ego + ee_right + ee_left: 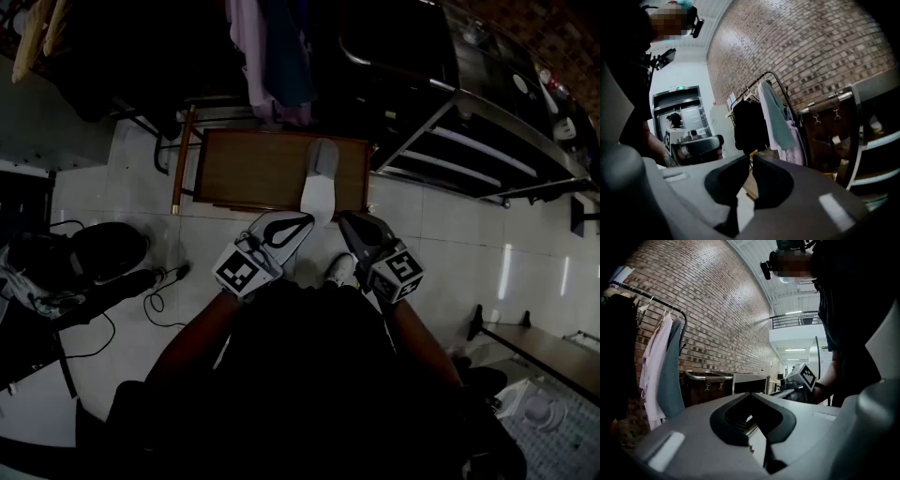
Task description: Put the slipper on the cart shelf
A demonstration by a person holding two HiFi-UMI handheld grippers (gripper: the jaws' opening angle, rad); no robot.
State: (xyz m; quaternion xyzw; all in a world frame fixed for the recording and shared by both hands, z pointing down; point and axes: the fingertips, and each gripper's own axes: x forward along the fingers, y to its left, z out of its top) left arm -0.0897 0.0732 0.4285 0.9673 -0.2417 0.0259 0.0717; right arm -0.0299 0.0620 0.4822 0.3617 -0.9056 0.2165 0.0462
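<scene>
A grey and white slipper (320,180) lies on the brown wooden cart shelf (248,171), near its right end, with its heel toward me. Both grippers are held out level above the floor, just short of the shelf's near edge. My left gripper (302,223) hangs over the slipper's near end; in the left gripper view its jaws (751,393) meet with nothing between them. My right gripper (349,220) is to the right of the slipper, and its jaws (751,158) are shut and empty. Each gripper view shows the other gripper's marker cube (805,376) (675,137).
A clothes rail with hanging garments (272,56) stands behind the cart. A metal shelving rack (487,122) fills the right. A black bag and cables (103,253) lie on the tiled floor at left. A low bench (539,349) is at lower right. My white shoe (342,270) shows below the grippers.
</scene>
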